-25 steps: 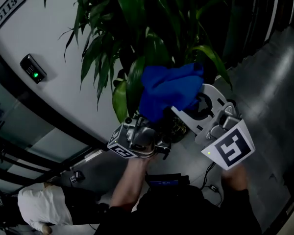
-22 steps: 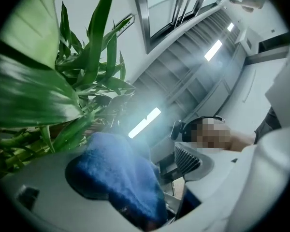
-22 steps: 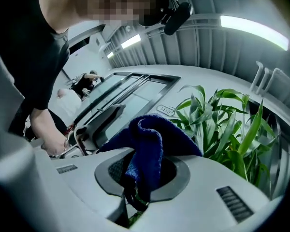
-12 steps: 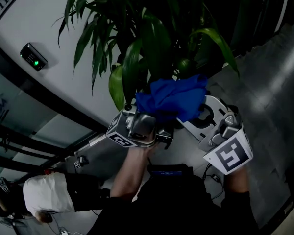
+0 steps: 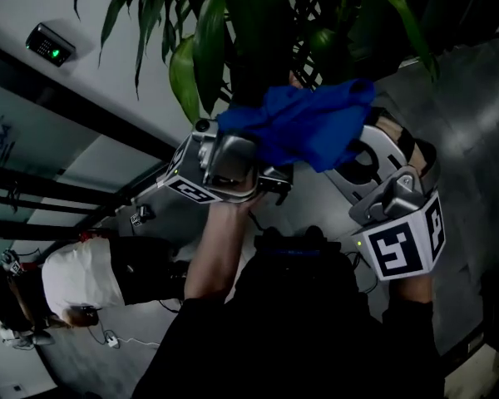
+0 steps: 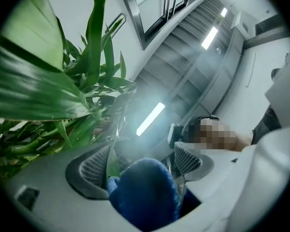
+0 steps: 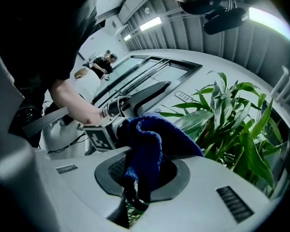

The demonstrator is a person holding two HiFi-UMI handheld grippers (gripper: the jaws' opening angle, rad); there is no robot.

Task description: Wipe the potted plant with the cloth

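Step in hand looks like wiping a single leaf, with the task mid-way. The cloth is bunched just below the foliage of the potted plant and stretched between both grippers.

The right gripper has its jaws nearly together, pinching a fold of the cloth, and the rest flops toward the plant. It probably acts as the anchor so the cloth doesn't slip.

The left gripper has its jaws part-way apart, the gap stuffed with the cloth wad. One narrow leaf of the plant is sandwiched between one pad and the cloth. The likely reason is to squeeze the leaf against the cloth so a pull along it wipes the face.

Both tools sit at the plant's lower outer leaves, and the pot is not visible. Tugging too hard may crease or tear the leaf.
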